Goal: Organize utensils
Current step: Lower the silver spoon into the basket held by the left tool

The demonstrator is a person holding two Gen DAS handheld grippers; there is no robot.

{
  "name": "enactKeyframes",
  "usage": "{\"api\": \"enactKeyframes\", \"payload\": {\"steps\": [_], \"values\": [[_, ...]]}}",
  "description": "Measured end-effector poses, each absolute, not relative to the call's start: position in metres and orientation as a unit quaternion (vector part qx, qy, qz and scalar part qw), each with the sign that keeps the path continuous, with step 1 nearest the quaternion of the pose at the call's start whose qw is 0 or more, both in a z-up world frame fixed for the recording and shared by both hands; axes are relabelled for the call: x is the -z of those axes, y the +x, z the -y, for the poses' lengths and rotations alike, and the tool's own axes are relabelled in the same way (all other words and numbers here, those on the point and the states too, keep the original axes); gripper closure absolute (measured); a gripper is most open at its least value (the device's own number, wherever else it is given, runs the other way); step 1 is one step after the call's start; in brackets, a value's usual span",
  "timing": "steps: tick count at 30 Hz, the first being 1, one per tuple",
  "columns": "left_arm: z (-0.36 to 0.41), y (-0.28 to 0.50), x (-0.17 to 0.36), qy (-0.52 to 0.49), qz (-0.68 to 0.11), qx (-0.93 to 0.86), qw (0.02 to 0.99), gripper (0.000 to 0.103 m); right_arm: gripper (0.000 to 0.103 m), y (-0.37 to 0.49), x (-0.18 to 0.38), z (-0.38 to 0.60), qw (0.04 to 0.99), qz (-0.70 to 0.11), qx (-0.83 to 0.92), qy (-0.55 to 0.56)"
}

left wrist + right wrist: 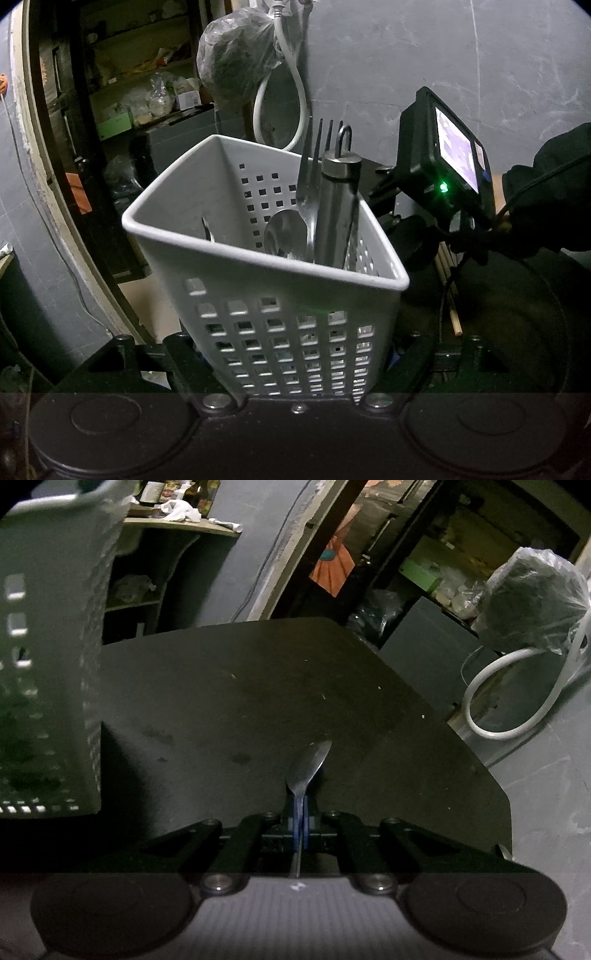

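Right gripper [300, 821]: blue pads [294, 821] pinched fully together on a thin utensil [308, 768]. Its flat end sticks out past the pads, edge-on, over the dark table [258, 694]. Spoon or knife, I can't tell from this angle.

Left gripper [295, 369]: fingers clamped on the lower walls of the white perforated caddy [229, 266], one on each side. The caddy sits tilted, open mouth toward the far side. Whether it rests on the table I cannot tell.

Inside the caddy, right corner: a fork [314, 173] tines up, a spoon [284, 232] and a steel handle with a hanging loop [338, 206]. One more utensil [207, 229] leans at the left wall.

In the right wrist view the caddy fills the near left, well apart from the held piece.

Risks as I judge them: the grip is thin and near one end, so the piece could pivot or slip when I swing it left. With the caddy tilted, its contents may shift or spill. The crowded right corner could block the drop; I'd aim for the middle.
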State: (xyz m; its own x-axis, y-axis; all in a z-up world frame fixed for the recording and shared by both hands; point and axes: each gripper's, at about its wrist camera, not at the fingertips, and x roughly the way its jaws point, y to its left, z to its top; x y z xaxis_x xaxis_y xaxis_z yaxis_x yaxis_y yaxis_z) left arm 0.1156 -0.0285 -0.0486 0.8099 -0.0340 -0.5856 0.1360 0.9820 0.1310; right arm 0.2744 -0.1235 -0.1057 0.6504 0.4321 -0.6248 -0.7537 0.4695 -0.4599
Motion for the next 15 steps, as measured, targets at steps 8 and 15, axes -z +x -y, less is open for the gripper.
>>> {"api": "enactKeyframes", "payload": {"steps": [8,15], "values": [[0.028,0.116,0.048,0.083,-0.304,0.046,0.948,0.023,0.102,0.258,0.108,0.115,0.806,-0.214,-0.368,-0.412],[0.029,0.116,0.050,0.082,-0.305,0.046,0.948,0.023,0.102,0.275,0.101,0.119,0.820,-0.251,-0.372,-0.356]]}}
